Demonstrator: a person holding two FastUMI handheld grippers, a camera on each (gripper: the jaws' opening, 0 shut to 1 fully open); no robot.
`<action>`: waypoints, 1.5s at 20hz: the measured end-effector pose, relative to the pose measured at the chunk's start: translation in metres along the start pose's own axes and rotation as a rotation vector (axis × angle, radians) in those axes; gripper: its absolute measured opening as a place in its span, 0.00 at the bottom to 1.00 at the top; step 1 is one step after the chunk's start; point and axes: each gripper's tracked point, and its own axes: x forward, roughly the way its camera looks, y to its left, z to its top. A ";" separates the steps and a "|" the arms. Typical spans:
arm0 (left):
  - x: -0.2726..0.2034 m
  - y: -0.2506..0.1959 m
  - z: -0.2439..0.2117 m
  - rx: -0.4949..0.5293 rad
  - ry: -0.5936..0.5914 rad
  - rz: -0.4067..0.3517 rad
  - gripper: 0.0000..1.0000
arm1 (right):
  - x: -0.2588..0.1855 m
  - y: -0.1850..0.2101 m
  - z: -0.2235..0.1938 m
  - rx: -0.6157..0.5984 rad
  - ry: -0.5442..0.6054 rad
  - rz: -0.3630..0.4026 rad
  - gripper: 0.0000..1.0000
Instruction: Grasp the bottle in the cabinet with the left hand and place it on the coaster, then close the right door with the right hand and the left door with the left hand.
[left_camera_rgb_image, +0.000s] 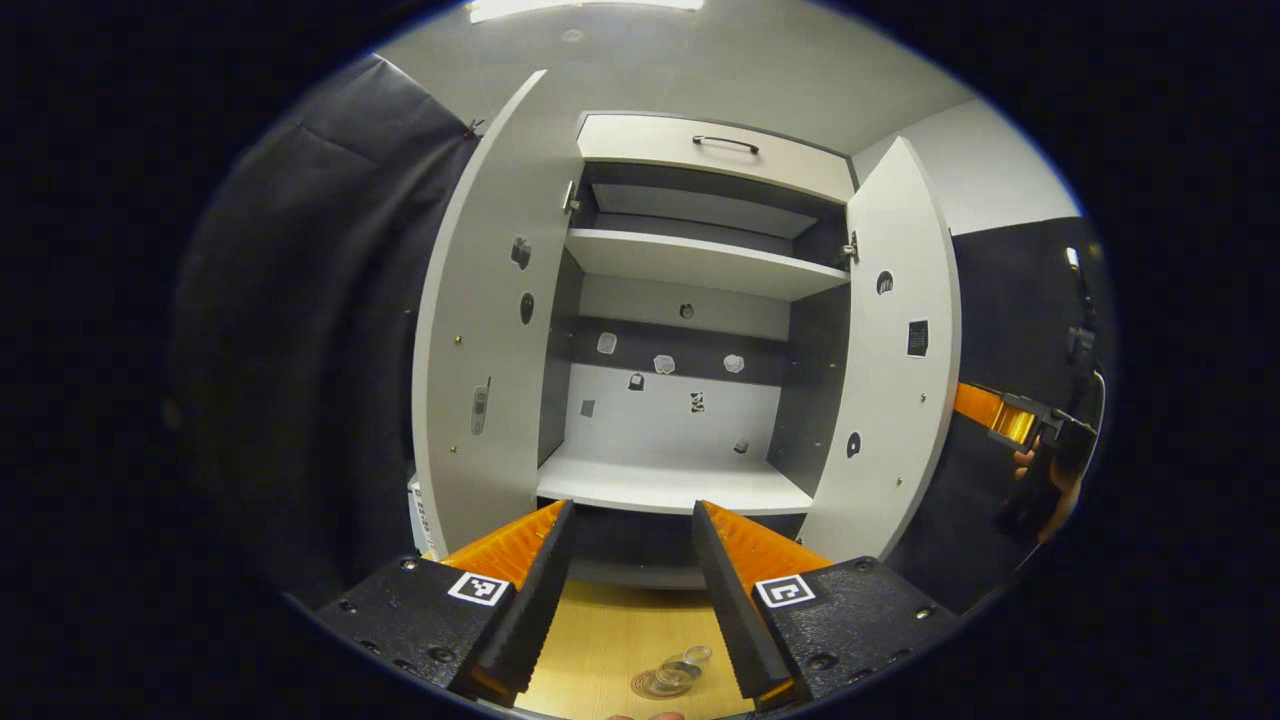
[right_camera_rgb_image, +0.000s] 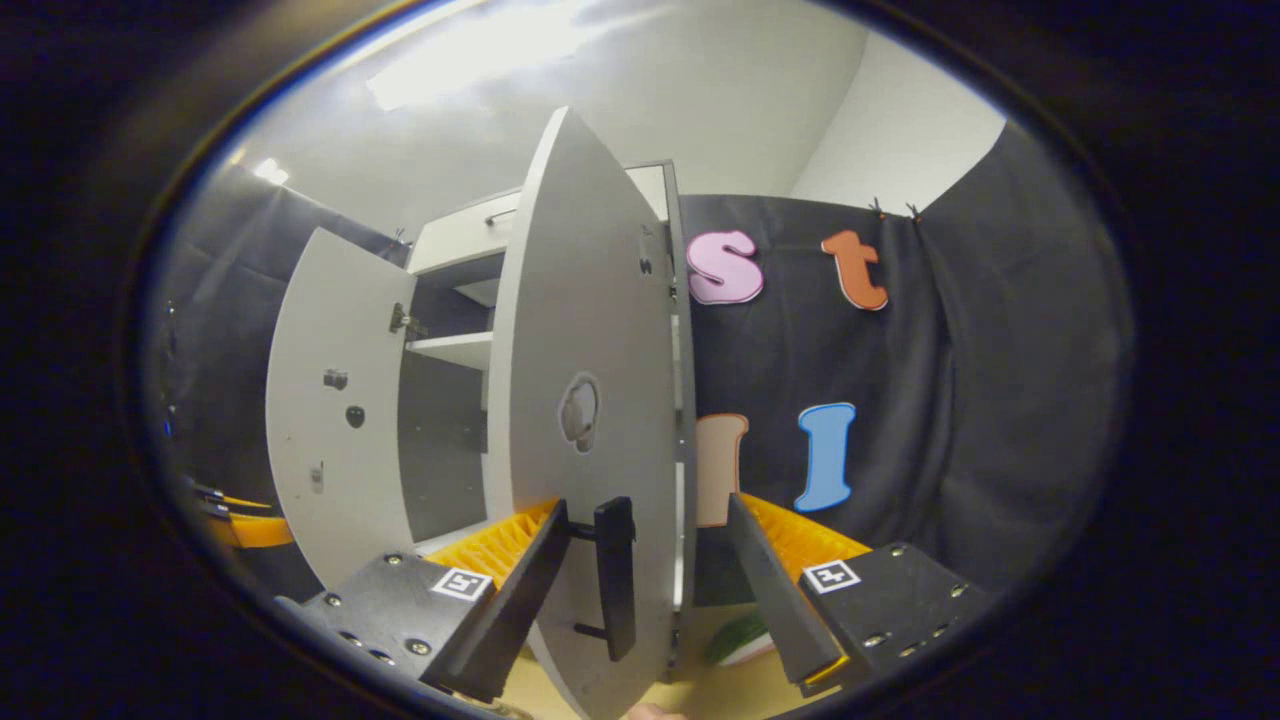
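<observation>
Between my left gripper's (left_camera_rgb_image: 632, 560) wide-spread, empty fingers, low on the wooden table (left_camera_rgb_image: 600, 640), sits a small clear bottle (left_camera_rgb_image: 685, 667) on what looks like the round coaster (left_camera_rgb_image: 655, 685), so I judge the placing done and the cabinet (left_camera_rgb_image: 690, 300) shelves bare. It looks like glass or clear plastic: light, slick and easily tipped, best left alone. What I must handle now is the right door (right_camera_rgb_image: 590, 400), standing open edge-on before my right gripper (right_camera_rgb_image: 645, 570), whose fingers gape with the black bar handle (right_camera_rgb_image: 613, 575) between them, though I cannot tell whether they touch it. It looks a stiff, light panel swinging on hinges; I would push near the handle, far from the hinge. Beyond it the left door (right_camera_rgb_image: 325, 400) hangs open too, awaiting my left gripper.
</observation>
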 end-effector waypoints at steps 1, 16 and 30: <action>-0.004 0.005 0.000 -0.006 0.003 0.012 0.75 | 0.004 0.007 -0.003 0.002 0.003 0.012 1.00; -0.025 0.053 0.001 -0.007 -0.012 0.142 0.75 | 0.057 0.076 -0.022 0.032 0.023 0.069 1.00; -0.063 0.120 -0.003 -0.018 -0.028 0.343 0.75 | 0.115 0.121 -0.039 0.028 -0.005 0.038 1.00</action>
